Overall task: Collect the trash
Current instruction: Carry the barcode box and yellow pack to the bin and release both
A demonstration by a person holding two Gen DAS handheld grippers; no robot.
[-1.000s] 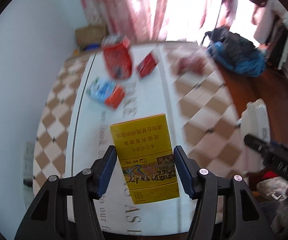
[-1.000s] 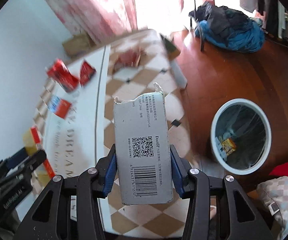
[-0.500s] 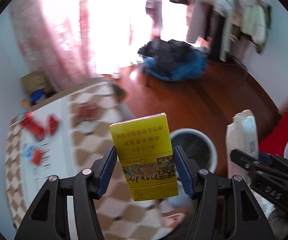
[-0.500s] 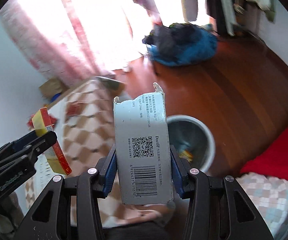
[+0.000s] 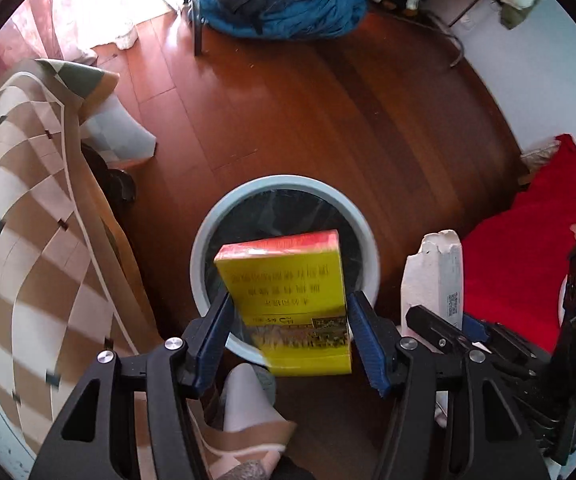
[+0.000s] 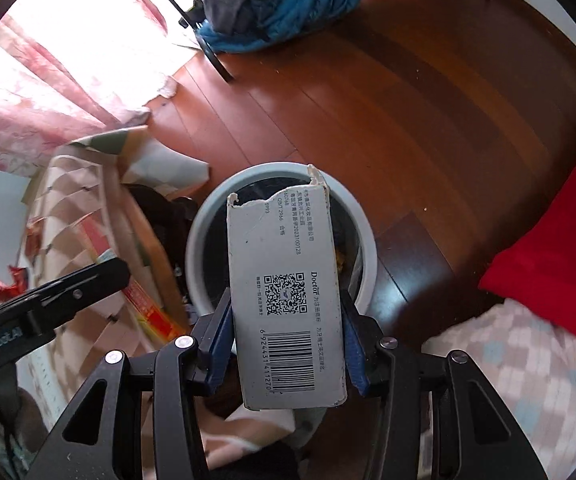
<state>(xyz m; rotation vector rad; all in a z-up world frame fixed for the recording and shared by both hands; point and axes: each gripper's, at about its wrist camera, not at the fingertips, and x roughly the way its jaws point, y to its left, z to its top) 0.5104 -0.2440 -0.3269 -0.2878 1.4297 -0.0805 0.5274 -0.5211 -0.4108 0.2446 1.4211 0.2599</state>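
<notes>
You hold two light, crushable cartons above the bin (image 5: 363, 228): the left gripper (image 5: 289, 342) stands slightly wide of the yellow carton (image 5: 288, 300), the right gripper (image 6: 288, 346) clamps the grey carton (image 6: 286, 280) by its side walls.

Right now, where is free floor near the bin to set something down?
Bare floor lies between the bin and the blue clothes pile, and a narrower strip between bin and red cloth. Crowded: the bin's left, by the checkered cloth.

The grey box (image 6: 286, 292) bears "Doctor", a QR code and a barcode numbered 6924431411270.
</notes>
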